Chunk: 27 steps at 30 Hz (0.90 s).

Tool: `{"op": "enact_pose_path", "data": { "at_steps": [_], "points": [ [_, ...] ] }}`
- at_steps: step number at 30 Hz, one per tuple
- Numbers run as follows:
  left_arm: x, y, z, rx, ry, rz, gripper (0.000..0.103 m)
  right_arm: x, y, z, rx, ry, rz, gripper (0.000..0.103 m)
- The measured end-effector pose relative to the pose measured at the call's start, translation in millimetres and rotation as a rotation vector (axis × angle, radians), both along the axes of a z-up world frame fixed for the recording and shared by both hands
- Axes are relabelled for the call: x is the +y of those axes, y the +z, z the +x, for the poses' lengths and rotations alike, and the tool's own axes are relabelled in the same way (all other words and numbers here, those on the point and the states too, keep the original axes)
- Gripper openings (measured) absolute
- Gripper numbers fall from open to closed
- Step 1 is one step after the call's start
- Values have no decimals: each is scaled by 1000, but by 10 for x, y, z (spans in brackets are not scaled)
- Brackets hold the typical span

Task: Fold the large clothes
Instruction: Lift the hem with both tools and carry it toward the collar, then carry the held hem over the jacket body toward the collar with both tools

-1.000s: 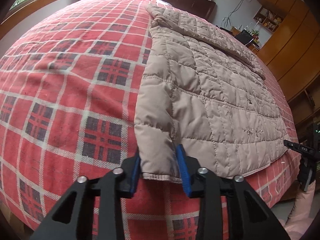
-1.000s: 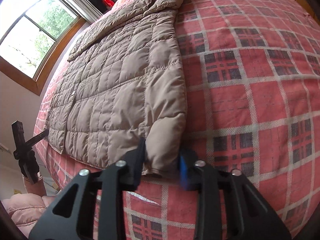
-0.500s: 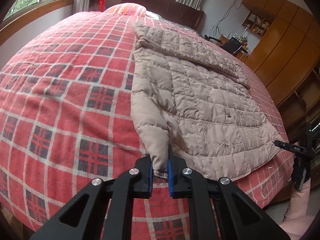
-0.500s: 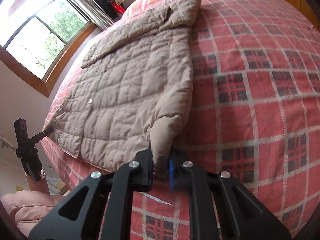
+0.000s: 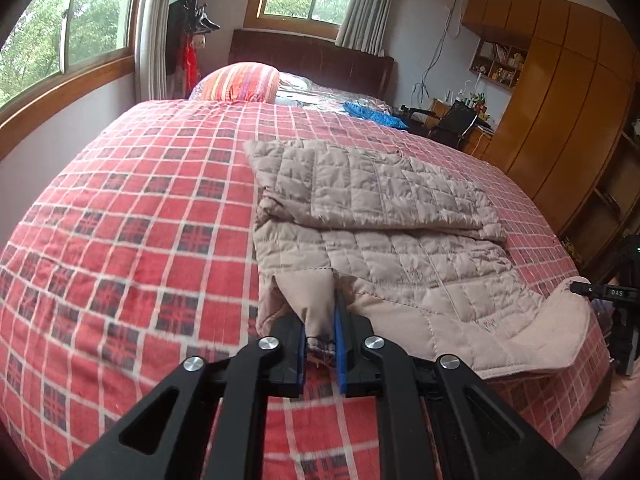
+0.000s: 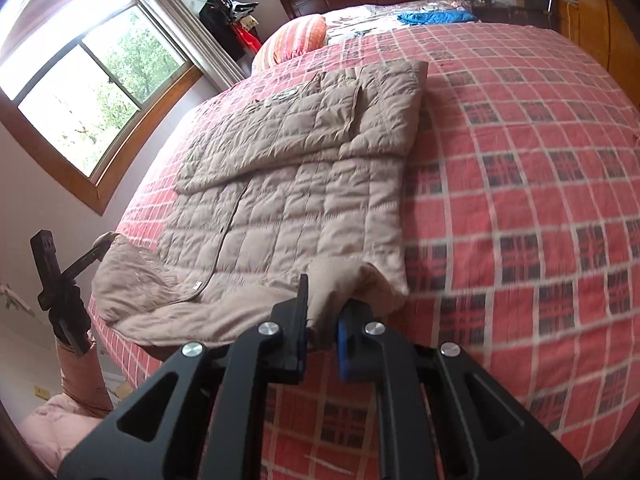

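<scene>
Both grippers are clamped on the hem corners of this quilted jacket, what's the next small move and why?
Probably carry both corners forward toward the folded-over top. The left gripper and right gripper each pinch a hem corner of the beige quilted jacket, lifted off the plaid bedspread, while its lower half lies flat.

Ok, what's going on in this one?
A person is folding a beige quilted jacket on a bed with a red plaid cover. The left gripper and right gripper each clamp a corner of its near hem, raised off the cover. The far end is already folded over.
</scene>
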<state>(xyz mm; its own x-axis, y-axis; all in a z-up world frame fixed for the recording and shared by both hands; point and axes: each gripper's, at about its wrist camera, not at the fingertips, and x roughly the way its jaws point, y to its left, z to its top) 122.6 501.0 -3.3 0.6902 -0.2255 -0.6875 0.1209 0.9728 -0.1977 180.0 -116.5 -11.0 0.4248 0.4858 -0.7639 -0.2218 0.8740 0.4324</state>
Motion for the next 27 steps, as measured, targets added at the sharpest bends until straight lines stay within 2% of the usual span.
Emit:
{"op": "enact_pose_path", "data": {
  "at_steps": [4,8,15,22,27],
  "points": [
    [27,-27,429,15,21,-3,11,-10,13,368,30,-14,14,10],
    [69,-158,874,66,50,-12,11,-32,-56,723,75,-37,37,10],
    [126,-522,1501,179,107,-28,11,-96,-364,1387,182,-84,86,10],
    [207,-753,1739,234,136,-54,11,-61,-629,1795,257,-101,97,10],
    [221,-791,1770,251,121,-51,14,-76,-725,1809,281,-105,106,15]
  ]
}}
